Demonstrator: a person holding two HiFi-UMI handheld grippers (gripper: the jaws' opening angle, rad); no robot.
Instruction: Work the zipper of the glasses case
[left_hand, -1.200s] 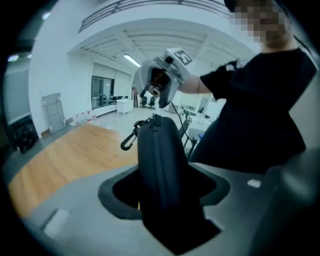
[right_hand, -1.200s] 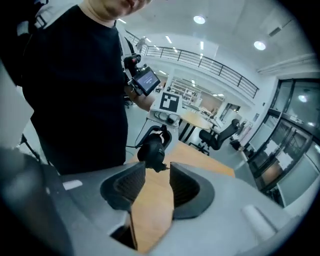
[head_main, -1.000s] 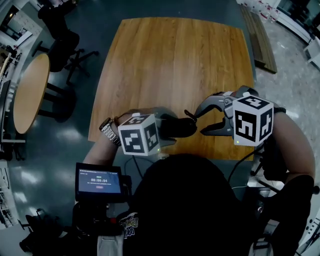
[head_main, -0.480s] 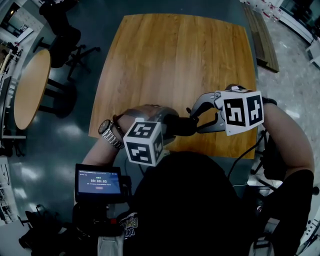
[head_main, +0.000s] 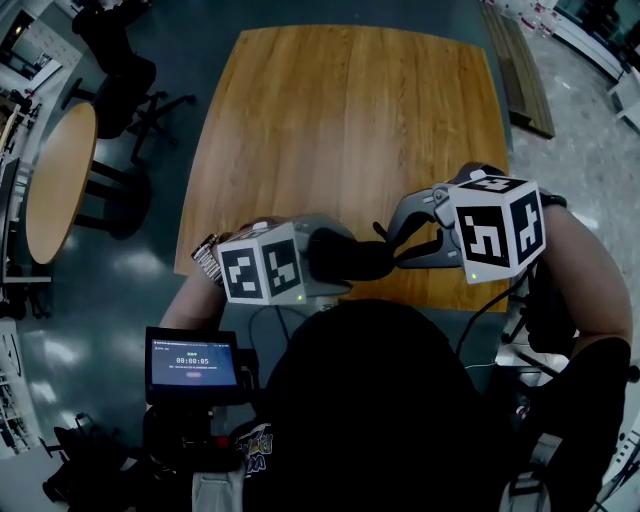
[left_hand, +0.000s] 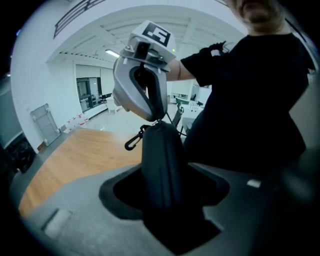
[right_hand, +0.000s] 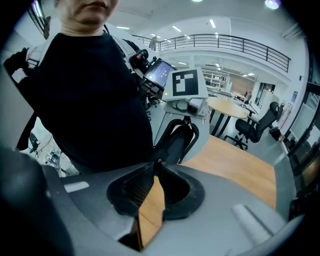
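Your left tool (left_hand: 162, 192) stands wide and grips the glasses case (head_main: 350, 258) across its body, the pads pressing on both sides. The case is over the near edge of the worktop (head_main: 350, 120), about midway along that edge, and it lies crosswise in front of you with its free end pointing toward your right tool (head_main: 387, 250). A small black clip (left_hand: 132, 142) hangs from that free end, on the side away from you.

Your right tool's jaws have just been closing, and in the right gripper view their tips now meet in a narrow pinch right at the end of the case. Whatever sits between the tips is too small to make out, so I cannot tell whether you have the zipper pull. Both tools tilt downward, and their marker cubes face up toward your head.
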